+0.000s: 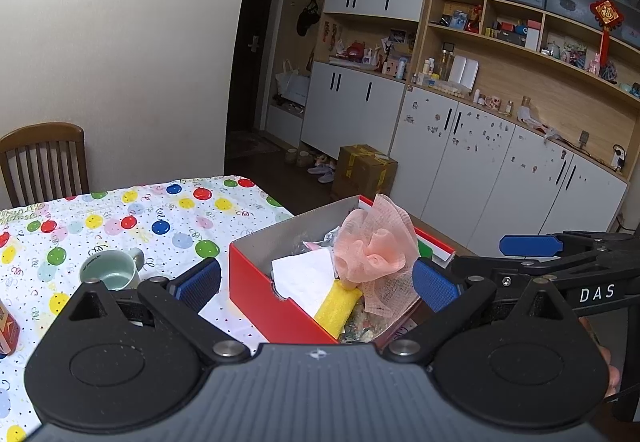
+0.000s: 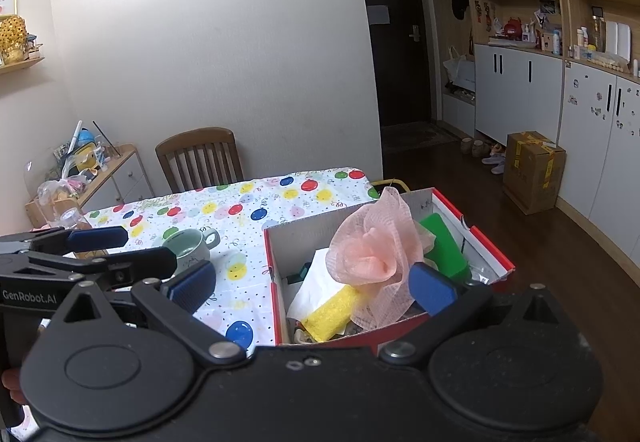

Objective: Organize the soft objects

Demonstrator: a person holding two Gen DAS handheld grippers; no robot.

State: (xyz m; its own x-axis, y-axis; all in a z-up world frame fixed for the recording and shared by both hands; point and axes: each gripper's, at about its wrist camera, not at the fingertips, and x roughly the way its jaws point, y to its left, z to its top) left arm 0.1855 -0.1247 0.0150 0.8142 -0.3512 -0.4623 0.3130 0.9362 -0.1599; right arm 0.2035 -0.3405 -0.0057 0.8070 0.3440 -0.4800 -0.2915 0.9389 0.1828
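Both grippers hung spread and empty at the near side of the red box [image 1: 256, 282], the left gripper [image 1: 316, 284] and right gripper [image 2: 312, 286] side by side. The pink mesh pouf [image 2: 372, 254] sat atop the box's contents, straight ahead of both and seemingly about equally near. The yellow sponge [image 2: 332, 312] lay under it, its long axis running diagonally toward the near-left corner.
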